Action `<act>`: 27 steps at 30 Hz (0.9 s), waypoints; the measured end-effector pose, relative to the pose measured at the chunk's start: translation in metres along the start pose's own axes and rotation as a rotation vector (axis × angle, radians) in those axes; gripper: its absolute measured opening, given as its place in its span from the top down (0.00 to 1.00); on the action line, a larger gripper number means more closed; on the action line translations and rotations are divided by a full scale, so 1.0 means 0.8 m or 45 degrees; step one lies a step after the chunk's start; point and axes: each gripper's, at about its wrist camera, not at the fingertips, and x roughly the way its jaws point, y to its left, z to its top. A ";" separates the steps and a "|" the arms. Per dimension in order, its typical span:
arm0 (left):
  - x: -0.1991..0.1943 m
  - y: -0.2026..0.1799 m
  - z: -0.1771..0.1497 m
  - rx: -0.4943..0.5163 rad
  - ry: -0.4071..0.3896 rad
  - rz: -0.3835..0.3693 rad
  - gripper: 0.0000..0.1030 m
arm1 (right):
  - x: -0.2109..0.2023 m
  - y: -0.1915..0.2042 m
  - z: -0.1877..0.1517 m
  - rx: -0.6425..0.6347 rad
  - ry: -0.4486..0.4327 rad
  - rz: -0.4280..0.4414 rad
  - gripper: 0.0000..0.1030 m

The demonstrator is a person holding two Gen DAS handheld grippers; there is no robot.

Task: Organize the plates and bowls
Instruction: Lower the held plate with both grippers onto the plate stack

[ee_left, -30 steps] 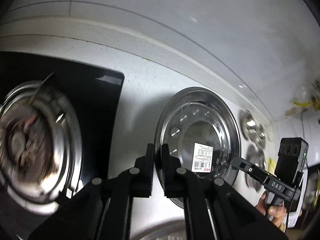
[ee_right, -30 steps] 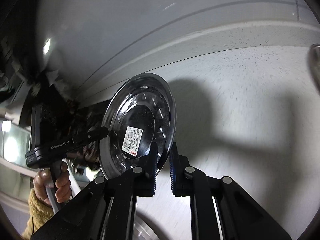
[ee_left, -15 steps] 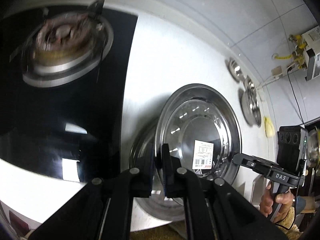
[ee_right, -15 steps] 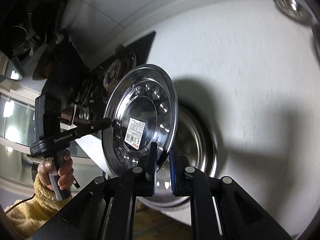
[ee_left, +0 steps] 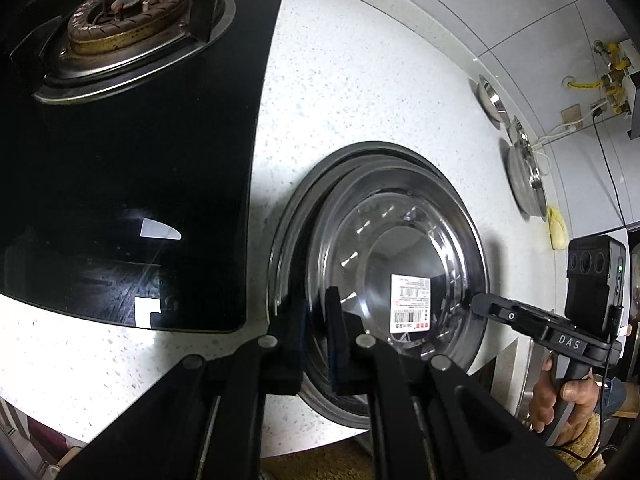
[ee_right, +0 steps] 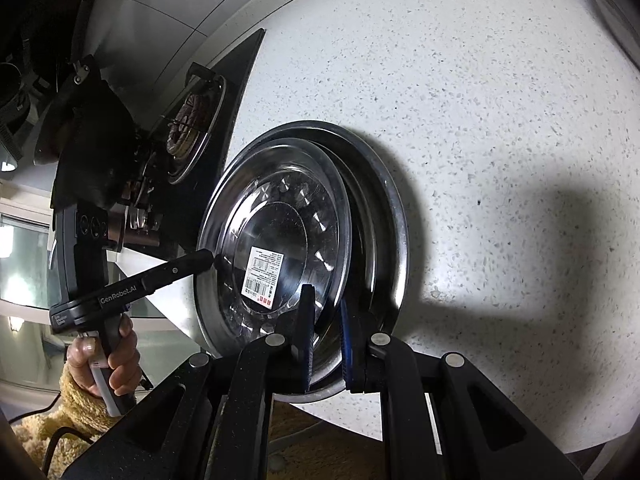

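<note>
Four pieces of steel dishware show on the white counter [ee_left: 360, 92]: a labelled plate [ee_left: 400, 272] held over a second plate [ee_left: 292, 216] under it, plus a small bowl [ee_left: 490, 98] and a further dish [ee_left: 526, 176] well apart near the wall. One gas burner [ee_left: 128, 20] shows on the black hob, one yellow sponge [ee_left: 558, 228] lies beyond the dishes, and two handheld grippers, the left gripper [ee_left: 316, 332] and the right gripper [ee_right: 326, 340], pinch the labelled plate's rim.

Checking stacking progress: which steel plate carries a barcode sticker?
The upper plate, held at its rim by both tools over the larger plate. The two farther along the counter show none.

Bare countertop [ee_right: 480, 120] right of stacked plates [ee_right: 376, 200]; hob [ee_left: 120, 160] blocks left
</note>
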 end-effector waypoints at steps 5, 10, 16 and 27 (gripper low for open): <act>-0.004 0.002 0.002 0.011 0.000 0.027 0.91 | -0.004 -0.003 0.005 -0.008 -0.013 0.001 0.89; -0.006 -0.009 -0.002 0.103 -0.028 0.106 0.89 | -0.010 0.001 0.010 -0.024 -0.047 -0.032 0.88; -0.010 -0.016 -0.008 0.136 -0.080 0.170 0.89 | -0.020 -0.004 0.012 -0.041 -0.048 -0.015 0.88; -0.033 -0.024 -0.007 0.051 -0.161 0.192 0.70 | -0.027 -0.001 0.027 -0.097 -0.029 0.042 0.87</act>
